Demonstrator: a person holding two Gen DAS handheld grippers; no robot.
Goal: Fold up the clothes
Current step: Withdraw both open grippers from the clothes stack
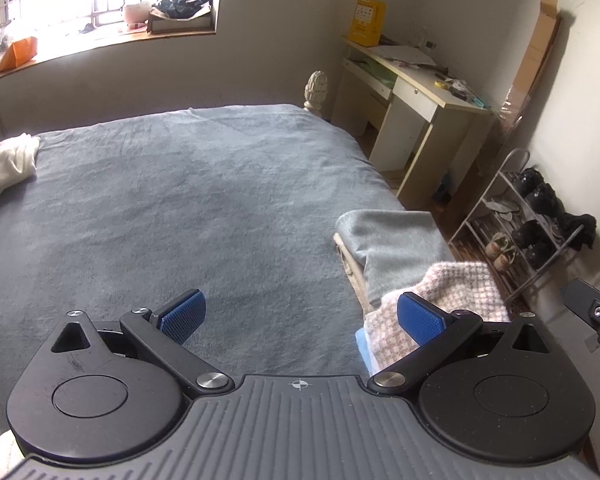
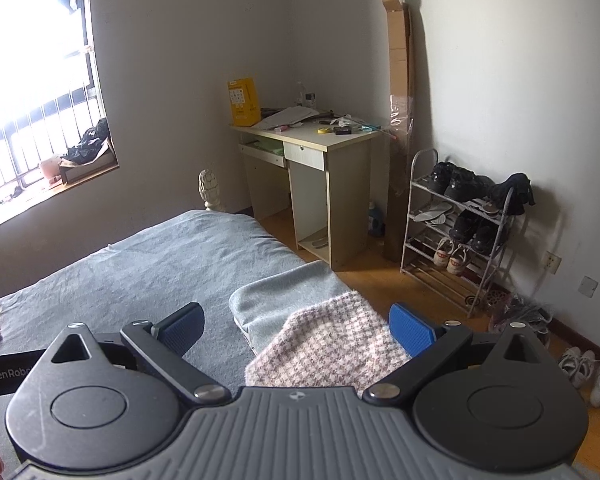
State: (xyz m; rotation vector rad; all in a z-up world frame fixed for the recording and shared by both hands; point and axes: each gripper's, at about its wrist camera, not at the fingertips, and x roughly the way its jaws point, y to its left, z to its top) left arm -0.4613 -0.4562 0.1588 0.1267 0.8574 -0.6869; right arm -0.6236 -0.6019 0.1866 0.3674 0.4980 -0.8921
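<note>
Both the left gripper [image 1: 300, 318] and right gripper [image 2: 296, 326] hang spread apart, holding nothing. On the grey-blue blanketed bed's [image 1: 180, 200] right edge there's a stack: pink-and-white houndstooth knit [image 2: 332, 340] over a folded grey fleece garment [image 1: 396, 244]. A crumpled cream garment [image 1: 8, 164] at the bed's left edge looks unfolded.

From my remote seat, the white garment [image 1: 6, 166] runs off the left edge, the checked cloth [image 2: 332, 344] disappears under my right gripper's body, and small desk [image 2: 320, 140] clutter stays unreadable.

Bedspread [image 1: 160, 208] grey-blue; folded garment [image 2: 324, 344] pink-white houndstooth; folded cloth [image 2: 284, 296] pale grey; claw pads [image 1: 182, 314] blue.
</note>
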